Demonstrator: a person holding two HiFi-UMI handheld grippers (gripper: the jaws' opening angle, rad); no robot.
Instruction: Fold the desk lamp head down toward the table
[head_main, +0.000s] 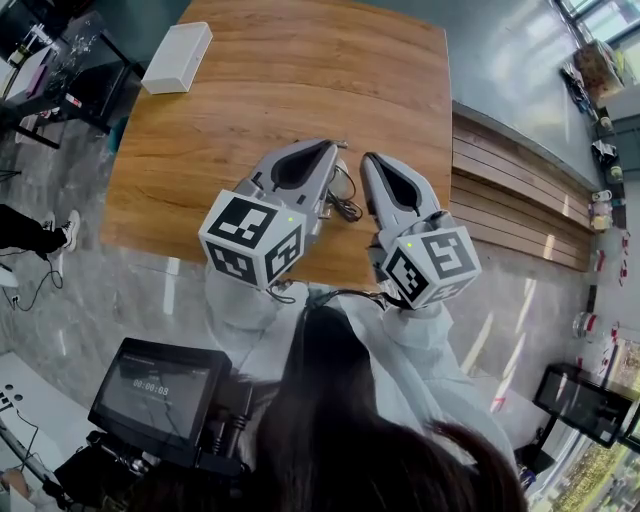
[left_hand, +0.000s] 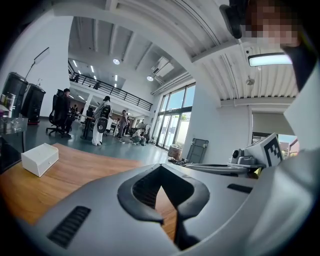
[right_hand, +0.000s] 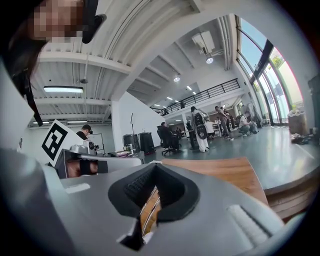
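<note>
I make out no desk lamp in any view. Over the near edge of the wooden table, my left gripper and right gripper hover side by side, pointing away from me. Both are shut with nothing between the jaws. A thin dark cable loop lies on the table between them. In the left gripper view the left gripper shows closed jaws with only tabletop beyond. In the right gripper view the right gripper shows the same, with a pale sliver low in the jaw gap that I cannot identify.
A white box lies at the table's far left corner, and the left gripper view shows this box too. A wooden bench runs along the table's right side. A small screen sits lower left. People and office chairs stand far behind.
</note>
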